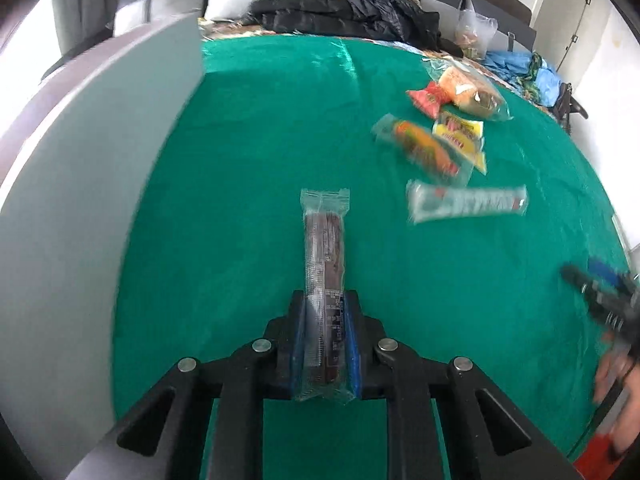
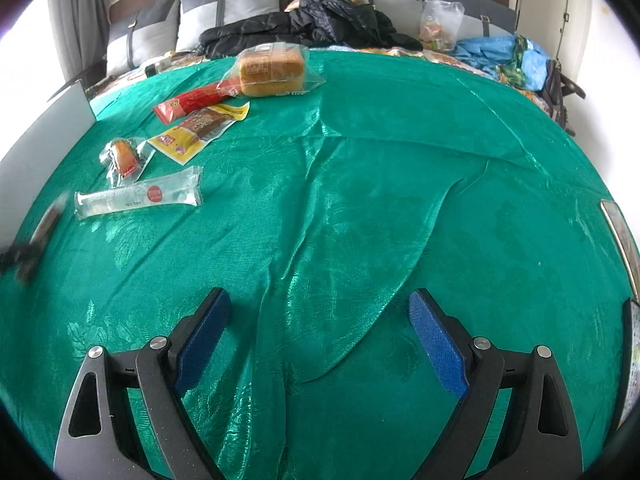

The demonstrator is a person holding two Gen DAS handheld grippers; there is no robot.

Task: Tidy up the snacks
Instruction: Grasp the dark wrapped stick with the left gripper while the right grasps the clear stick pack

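Note:
My left gripper is shut on the near end of a brown snack bar in a clear wrapper, which sticks out forward above the green cloth. To its right lie several snacks: a long clear pack, an orange pack, a yellow pack, a red pack and wrapped bread. My right gripper stands open over bare cloth with nothing between its fingers. In the right wrist view the same snacks lie at the far left, with the bread farthest back.
A grey flat panel stands along the left side of the cloth. At the back are a black jacket, pillows, a clear plastic bag and blue fabric. A person's hand shows at the right edge.

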